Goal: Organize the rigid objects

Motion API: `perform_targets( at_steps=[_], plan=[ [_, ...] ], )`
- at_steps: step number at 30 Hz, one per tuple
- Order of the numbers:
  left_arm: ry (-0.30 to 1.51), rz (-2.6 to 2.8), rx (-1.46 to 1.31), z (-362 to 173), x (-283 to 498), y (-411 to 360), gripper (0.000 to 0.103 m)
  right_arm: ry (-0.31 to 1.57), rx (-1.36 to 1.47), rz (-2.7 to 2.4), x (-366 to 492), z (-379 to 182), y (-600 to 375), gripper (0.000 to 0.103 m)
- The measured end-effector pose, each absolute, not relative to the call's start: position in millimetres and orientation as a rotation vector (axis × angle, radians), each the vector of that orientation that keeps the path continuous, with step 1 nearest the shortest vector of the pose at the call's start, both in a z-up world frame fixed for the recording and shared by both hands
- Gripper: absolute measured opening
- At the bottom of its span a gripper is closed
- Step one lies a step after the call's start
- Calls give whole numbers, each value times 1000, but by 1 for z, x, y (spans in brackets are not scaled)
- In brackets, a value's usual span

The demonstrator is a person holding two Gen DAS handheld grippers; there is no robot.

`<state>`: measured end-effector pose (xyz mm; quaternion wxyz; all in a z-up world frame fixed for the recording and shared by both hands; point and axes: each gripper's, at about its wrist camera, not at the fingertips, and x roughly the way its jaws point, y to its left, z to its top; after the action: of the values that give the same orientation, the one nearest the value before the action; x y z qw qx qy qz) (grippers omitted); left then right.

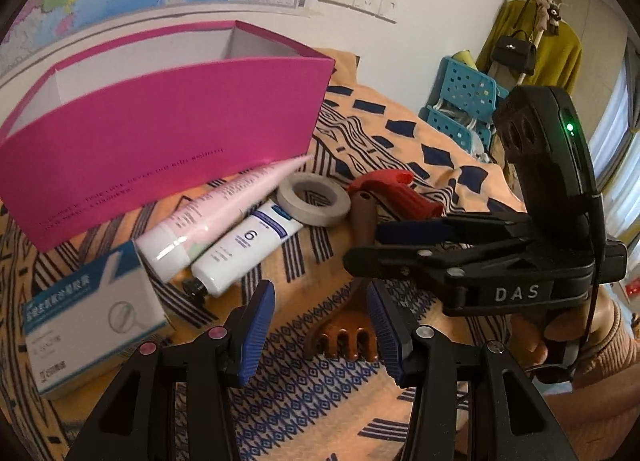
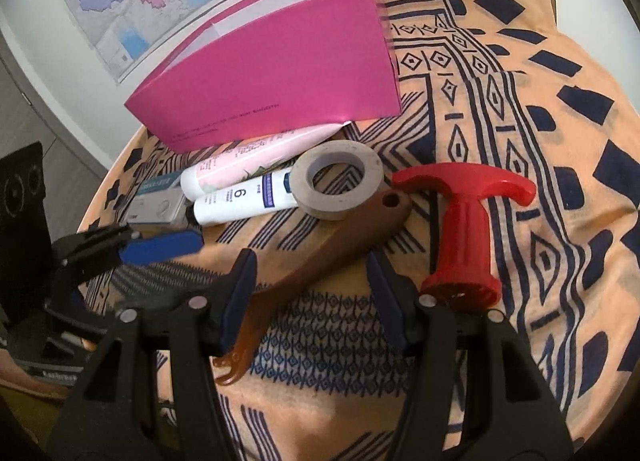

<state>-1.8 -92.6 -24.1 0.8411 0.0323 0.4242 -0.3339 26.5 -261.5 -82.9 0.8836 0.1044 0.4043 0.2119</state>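
Both claws hover low over the bench, which is draped in an orange cloth (image 2: pixel 460 133) with dark blue patterns. The left claw (image 1: pixel 322 335) stands released, its blue pads apart, and the comb-like toothed end of the brown wooden scratcher (image 1: pixel 344 339) lies on the cloth between them with a gap on each side. The right claw (image 2: pixel 312 297) is released as well, straddling the scratcher's long handle (image 2: pixel 336 245); the pads stand clear of the wood.

The scratcher runs diagonally, its holed handle end tucked just beside the roll of beige tape (image 2: pixel 336 185). Right of it a red plastic handle-shaped piece (image 2: pixel 466 221) lies on the cloth, apart from the scratcher. Left of the tape, a white tube marked 6 (image 2: pixel 244 203) lies alongside a pink tube (image 2: pixel 256 167), the two touching. A blue and white carton (image 1: pixel 92 321) sits at the left, next to the tubes' cap ends.

Behind all of it stands the open magenta box (image 1: pixel 160 133), white inside, with the pink tube's crimped end right at its base. From the left camera, the right gripper's black body crosses the view, held by a hand (image 1: pixel 532 337) in an orange sleeve.
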Motion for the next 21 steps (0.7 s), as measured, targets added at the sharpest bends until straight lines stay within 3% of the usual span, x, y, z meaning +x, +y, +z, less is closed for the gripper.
perform_targets(
  at_steps=[5, 11, 21],
  plan=[
    [913, -727, 63, -28, -3, -95, 49, 822, 214, 391, 31, -83, -255, 58],
    [932, -750, 64, -32, -5, -101, 49, 815, 156, 321, 34, -83, -248, 38],
    [958, -771, 32, -34, 0, -102, 49, 812, 316, 392, 31, -84, -271, 19]
  ],
)
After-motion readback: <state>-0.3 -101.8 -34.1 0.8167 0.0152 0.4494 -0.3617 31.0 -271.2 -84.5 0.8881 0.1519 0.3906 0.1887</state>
